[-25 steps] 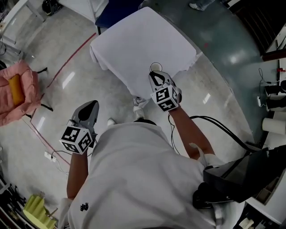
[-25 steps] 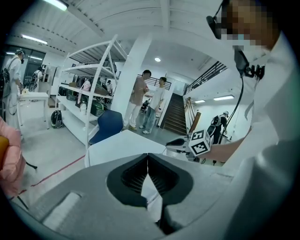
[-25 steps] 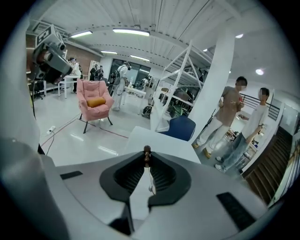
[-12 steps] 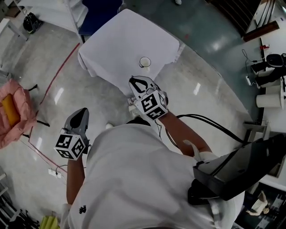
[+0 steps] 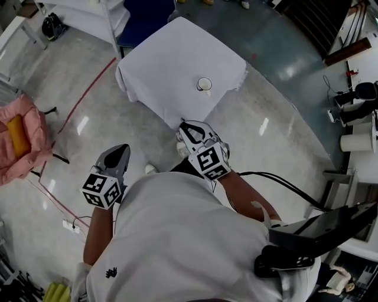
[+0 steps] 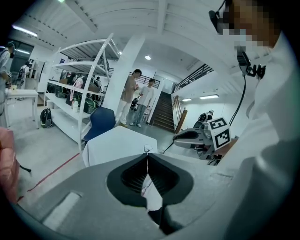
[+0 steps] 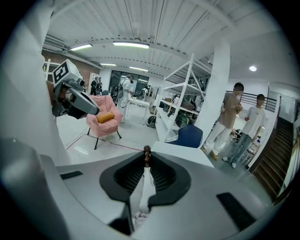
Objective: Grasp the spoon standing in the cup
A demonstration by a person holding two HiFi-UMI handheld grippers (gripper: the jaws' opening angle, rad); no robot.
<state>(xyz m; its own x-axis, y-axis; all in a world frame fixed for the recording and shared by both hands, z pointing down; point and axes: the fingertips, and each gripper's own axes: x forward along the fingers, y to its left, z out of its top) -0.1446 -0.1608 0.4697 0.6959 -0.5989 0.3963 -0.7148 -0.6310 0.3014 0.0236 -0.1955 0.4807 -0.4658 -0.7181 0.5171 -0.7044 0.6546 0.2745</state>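
Observation:
The white cup (image 5: pixel 204 84) stands near the front edge of the white-clothed table (image 5: pixel 171 59); something pale shows inside it. My right gripper (image 5: pixel 185 126) hangs in front of the table, short of the cup. In the right gripper view its jaws (image 7: pixel 146 158) are nearly together on a thin dark brown beaded handle, the spoon (image 7: pixel 146 151), which sticks up past the tips. My left gripper (image 5: pixel 120 148) is held low at the left, well away from the table. Its jaws (image 6: pixel 147 158) are shut with nothing between them, and the cup (image 6: pixel 147 149) shows just above them.
A pink chair (image 5: pixel 20 127) with a yellow cushion stands at the far left. A blue chair (image 5: pixel 144 17) and white shelving (image 6: pixel 89 79) are behind the table. Two people (image 6: pixel 140 96) stand farther back. A cable (image 5: pixel 277 183) trails from my right arm.
My right gripper has drawn back from the cup towards my body. The left gripper has stayed low at my left side.

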